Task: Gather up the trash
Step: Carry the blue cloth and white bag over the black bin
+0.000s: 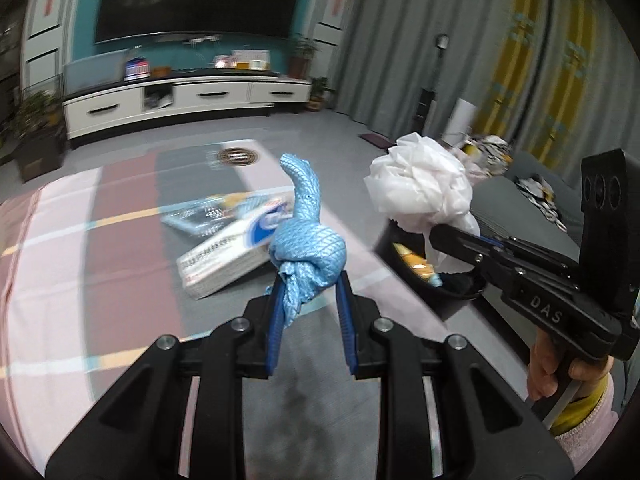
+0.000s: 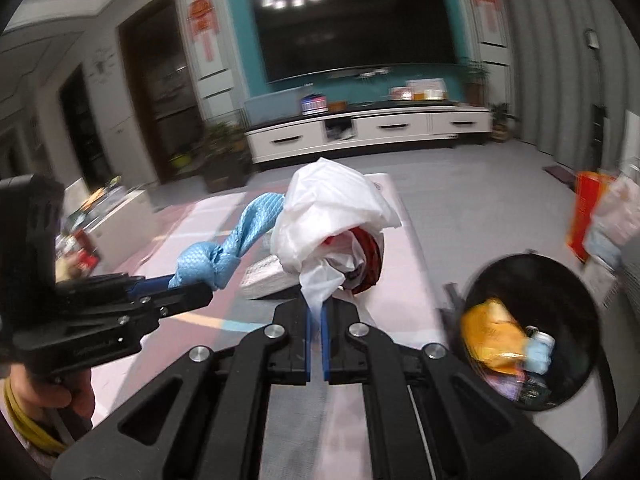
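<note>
My left gripper (image 1: pixel 310 286) is shut on a knotted blue cloth (image 1: pixel 306 236) and holds it up above the table; it also shows in the right wrist view (image 2: pixel 218 258). My right gripper (image 2: pixel 318 304) is shut on a crumpled white plastic bag (image 2: pixel 328 208) with something red inside; the bag also shows in the left wrist view (image 1: pixel 420 184). A black trash bin (image 2: pixel 528 332) stands at the right, with orange and blue wrappers inside. In the left wrist view the right gripper (image 1: pixel 440 236) holds the bag above the bin (image 1: pixel 452 292).
A pink and grey striped cloth covers the table (image 1: pixel 80 248). A white printed box (image 1: pixel 224 256) and a blurred packet (image 1: pixel 216 210) lie on it. A grey sofa (image 1: pixel 520 216) with clutter is at the right. A TV cabinet (image 1: pixel 180 100) stands far back.
</note>
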